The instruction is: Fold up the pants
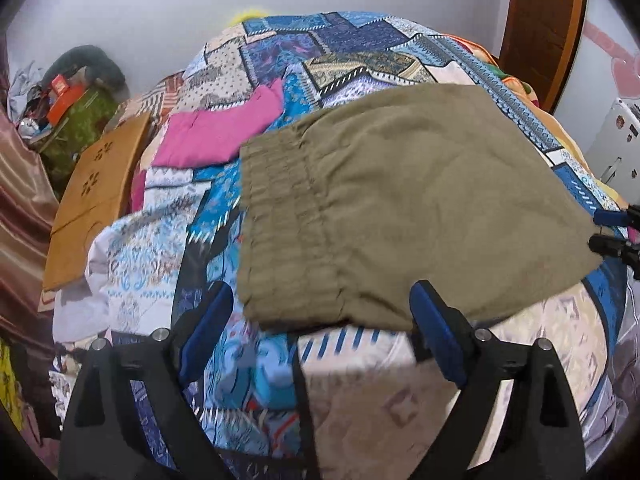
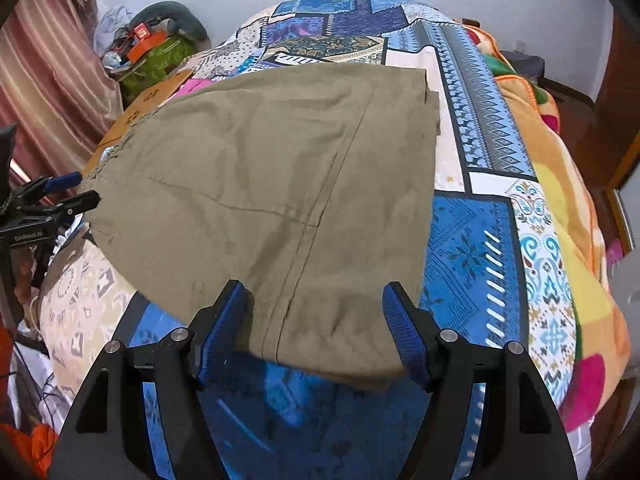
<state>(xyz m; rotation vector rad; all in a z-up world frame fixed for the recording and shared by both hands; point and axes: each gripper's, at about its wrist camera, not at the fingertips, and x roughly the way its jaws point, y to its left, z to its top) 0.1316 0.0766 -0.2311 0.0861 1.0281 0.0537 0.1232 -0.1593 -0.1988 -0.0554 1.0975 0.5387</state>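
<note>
Olive-green pants [image 1: 408, 200] lie folded flat on a patchwork bedspread [image 1: 224, 208], with the elastic waistband to the left in the left wrist view. My left gripper [image 1: 324, 320] is open at the pants' near waistband corner, its jaws wide apart and holding nothing. My right gripper [image 2: 316, 320] is open, its jaws on either side of the near edge of the pants [image 2: 280, 184], not closed on the cloth. It shows at the right edge of the left wrist view [image 1: 616, 232]; the left gripper shows at the left edge of the right wrist view [image 2: 68, 192].
A pink garment [image 1: 216, 136] lies on the bed beyond the waistband. A brown cardboard piece [image 1: 96, 196] leans at the bed's left side beside a cluttered green bundle [image 1: 80, 120]. An orange blanket [image 2: 560, 168] lies along the right side. A curtain [image 2: 52, 80] hangs left.
</note>
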